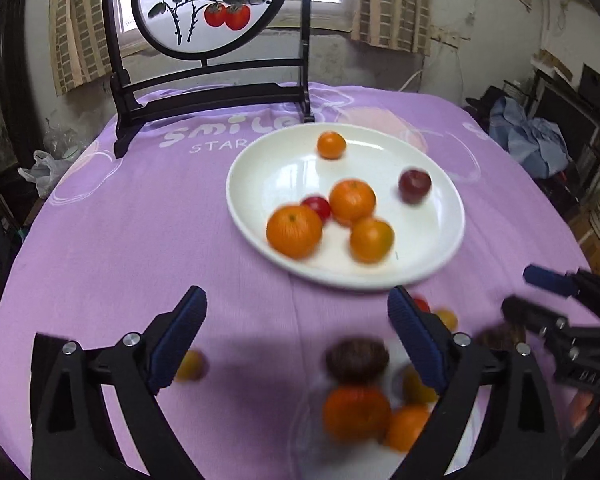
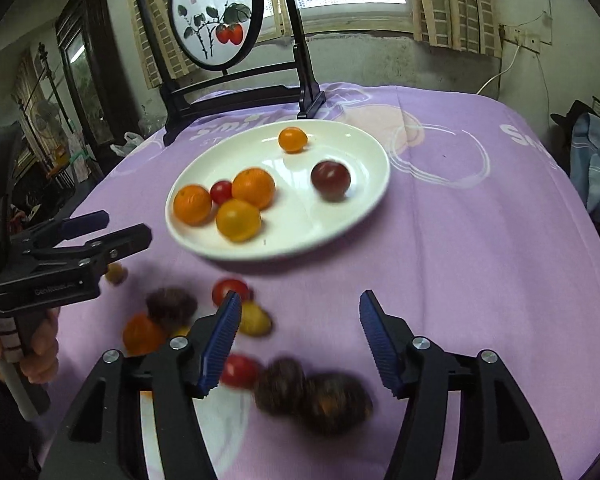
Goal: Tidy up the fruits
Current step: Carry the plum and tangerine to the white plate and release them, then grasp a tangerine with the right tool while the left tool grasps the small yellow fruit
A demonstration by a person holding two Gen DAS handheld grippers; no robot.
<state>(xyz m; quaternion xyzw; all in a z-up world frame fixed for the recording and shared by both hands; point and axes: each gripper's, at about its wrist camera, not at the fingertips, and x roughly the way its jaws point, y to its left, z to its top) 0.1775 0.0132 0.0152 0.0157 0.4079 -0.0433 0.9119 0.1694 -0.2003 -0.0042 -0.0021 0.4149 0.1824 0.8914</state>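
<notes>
- Orange, red and dark fruits lie in two groups on a purple tablecloth (image 1: 140, 220): one group on a white plate (image 1: 260, 168), the other loose on the cloth nearer the cameras.
- On the plate: three oranges clustered together, the nearest-left one (image 1: 295, 232) touching a small red tomato (image 1: 317, 206); a small orange fruit (image 1: 331, 145) sits apart near the far rim; a dark red plum (image 1: 415, 185) sits apart toward the right side.
- Loose group, blurred: a dark brown rough-skinned fruit (image 1: 357, 360) just beyond an orange (image 1: 356, 412), with further orange, yellow and red pieces beside them. A yellowish fruit (image 1: 190, 365) lies apart, behind the left finger.
- In the right wrist view, two dark brown fruits (image 2: 332, 400) lie touching, a red tomato (image 2: 239, 369) just left of them, and a yellow fruit (image 2: 254, 319) beyond.
- Left gripper (image 1: 298, 340): jaws wide apart, pads touching nothing; the loose fruits lie on the cloth below the gap.
- Right gripper (image 2: 296, 340): jaws parted, gripping nothing; the dark fruits lie below the gap.
- A hand (image 2: 40, 344) holds the left gripper's handle.
- A dark wooden stand with a round painted panel (image 1: 208, 0) is at the table's far edge, behind the plate.
</notes>
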